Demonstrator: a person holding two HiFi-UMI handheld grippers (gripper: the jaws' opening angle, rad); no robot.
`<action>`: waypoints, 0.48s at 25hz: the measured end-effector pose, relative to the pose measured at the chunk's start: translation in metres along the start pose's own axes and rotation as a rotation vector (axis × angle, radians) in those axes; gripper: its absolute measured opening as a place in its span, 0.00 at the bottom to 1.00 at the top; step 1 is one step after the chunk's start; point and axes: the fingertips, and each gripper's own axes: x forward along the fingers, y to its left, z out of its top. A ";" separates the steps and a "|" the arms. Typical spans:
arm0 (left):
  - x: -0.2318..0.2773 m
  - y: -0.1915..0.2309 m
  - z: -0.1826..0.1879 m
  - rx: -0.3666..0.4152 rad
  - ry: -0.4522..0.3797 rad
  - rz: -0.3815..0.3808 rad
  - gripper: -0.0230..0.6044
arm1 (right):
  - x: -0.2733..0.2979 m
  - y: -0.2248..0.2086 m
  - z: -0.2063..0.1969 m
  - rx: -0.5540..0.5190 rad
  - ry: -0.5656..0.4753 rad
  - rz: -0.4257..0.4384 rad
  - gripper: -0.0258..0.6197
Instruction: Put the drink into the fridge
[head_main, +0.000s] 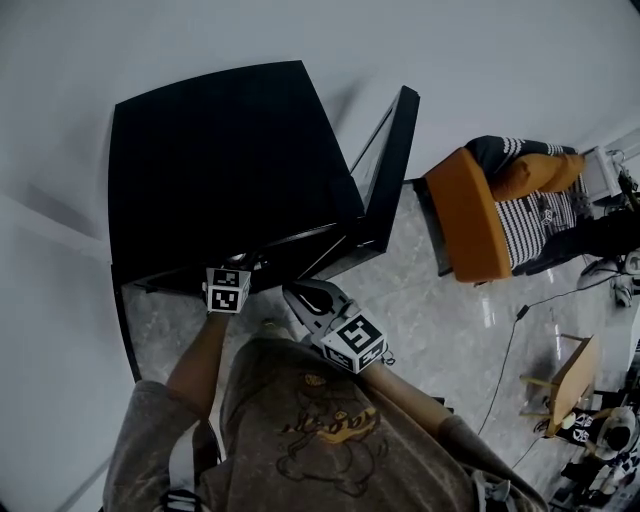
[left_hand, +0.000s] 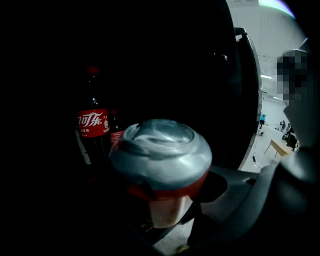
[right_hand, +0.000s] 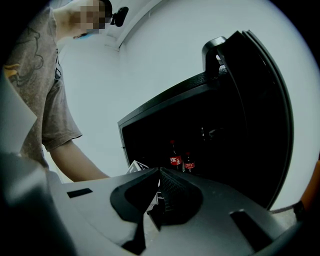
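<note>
In the left gripper view my left gripper (left_hand: 162, 200) is shut on a drink can (left_hand: 161, 155) with a silver top and a red band, held upright at the dark mouth of the black fridge (head_main: 220, 170). Two cola bottles (left_hand: 92, 122) stand inside, behind and left of the can. In the head view the left gripper (head_main: 230, 283) reaches under the fridge's top edge, and the can is hidden there. My right gripper (head_main: 318, 305) hangs just right of it, shut and empty; its fingertips (right_hand: 159, 175) meet in front of the open fridge (right_hand: 210, 125), where both bottles (right_hand: 174, 156) show.
The fridge door (head_main: 392, 170) stands open to the right. An orange chair (head_main: 470, 215) with a striped cloth sits on the tiled floor beyond the door. A small wooden table (head_main: 565, 385) and a cable lie farther right. White wall is behind the fridge.
</note>
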 end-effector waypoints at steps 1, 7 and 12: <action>0.002 0.001 0.000 0.000 0.000 0.005 0.57 | 0.000 -0.001 -0.001 0.000 0.000 0.000 0.07; 0.014 0.007 -0.005 0.005 0.006 0.008 0.57 | 0.003 -0.005 -0.002 -0.005 -0.008 -0.005 0.07; 0.022 0.015 -0.010 0.033 0.015 0.029 0.57 | 0.007 -0.008 -0.006 0.003 -0.013 -0.010 0.07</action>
